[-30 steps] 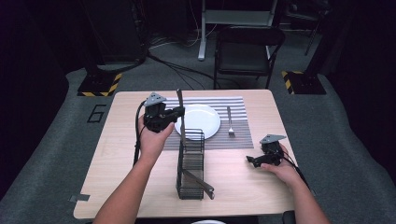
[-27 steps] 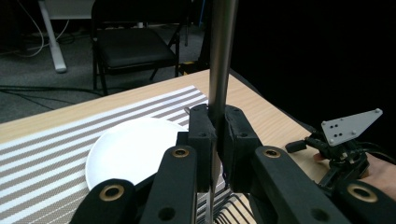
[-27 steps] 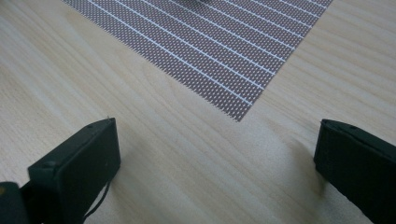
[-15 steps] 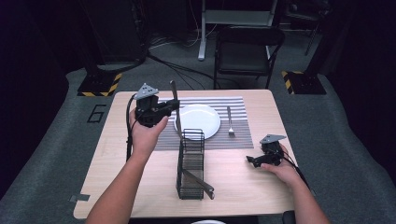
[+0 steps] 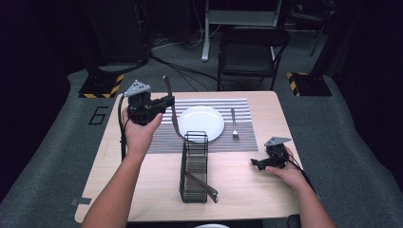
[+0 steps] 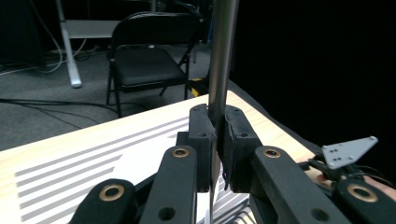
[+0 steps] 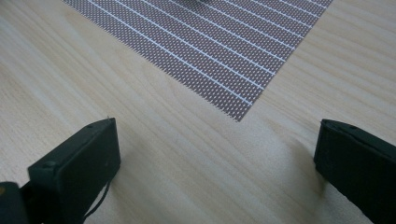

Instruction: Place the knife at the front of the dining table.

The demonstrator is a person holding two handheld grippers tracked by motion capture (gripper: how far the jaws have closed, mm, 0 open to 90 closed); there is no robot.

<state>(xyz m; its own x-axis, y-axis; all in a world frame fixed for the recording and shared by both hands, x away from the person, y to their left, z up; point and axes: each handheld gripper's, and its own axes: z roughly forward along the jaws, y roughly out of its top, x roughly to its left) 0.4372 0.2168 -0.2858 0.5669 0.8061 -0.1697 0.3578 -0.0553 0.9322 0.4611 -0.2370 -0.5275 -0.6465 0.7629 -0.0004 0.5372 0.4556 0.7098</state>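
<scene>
My left gripper [image 5: 169, 101] [image 6: 217, 142] hangs above the left end of the striped placemat [image 5: 157, 137], shut on a long metal knife [image 5: 172, 111] [image 6: 223, 56]. The knife stands nearly upright, handle up, tip down near the white plate [image 5: 201, 122]. A fork [image 5: 234, 124] lies on the placemat right of the plate. A black wire caddy [image 5: 195, 164] stands in front of the plate, with another metal utensil [image 5: 203, 185] leaning out of its near end. My right gripper [image 5: 254, 163] [image 7: 215, 158] rests low at the table's right, jaws wide open over bare wood.
The wooden table [image 5: 142, 190] sits on grey carpet. A black folding chair [image 5: 252, 50] [image 6: 144, 60] stands behind its far edge. The placemat's corner [image 7: 233, 112] lies just ahead of the right gripper.
My left gripper has moved left and upward with the knife, away from the wire caddy. The right gripper has stayed in place.
</scene>
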